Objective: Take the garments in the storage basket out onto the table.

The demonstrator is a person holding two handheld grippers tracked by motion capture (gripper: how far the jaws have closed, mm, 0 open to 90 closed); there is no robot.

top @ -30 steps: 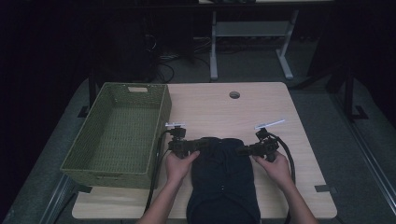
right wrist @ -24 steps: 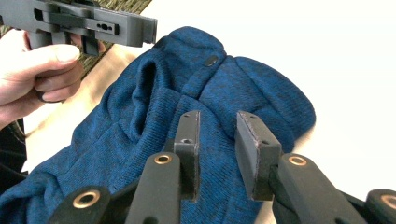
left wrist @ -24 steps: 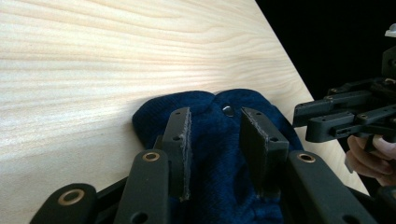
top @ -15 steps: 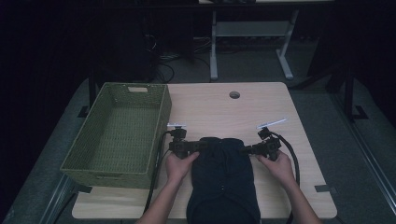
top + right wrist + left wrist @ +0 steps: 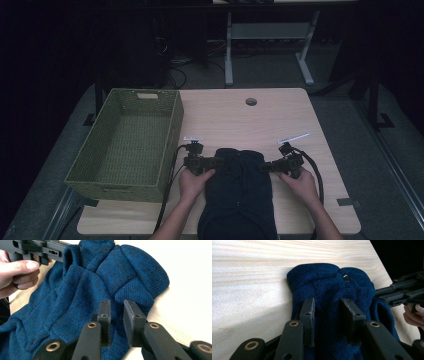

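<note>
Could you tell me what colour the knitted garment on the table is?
Dark blue knit garment, clearest in the right gripper view.

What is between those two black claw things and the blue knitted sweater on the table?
Nothing visible. The left gripper and the right gripper both already have folds of the blue sweater between their fingers, at its opposite sides on the table. The right fingers have just been closing on the knit.

A sweater [image 5: 239, 192] lies on the table [image 5: 280, 117], right of the basket [image 5: 125, 145].
</note>
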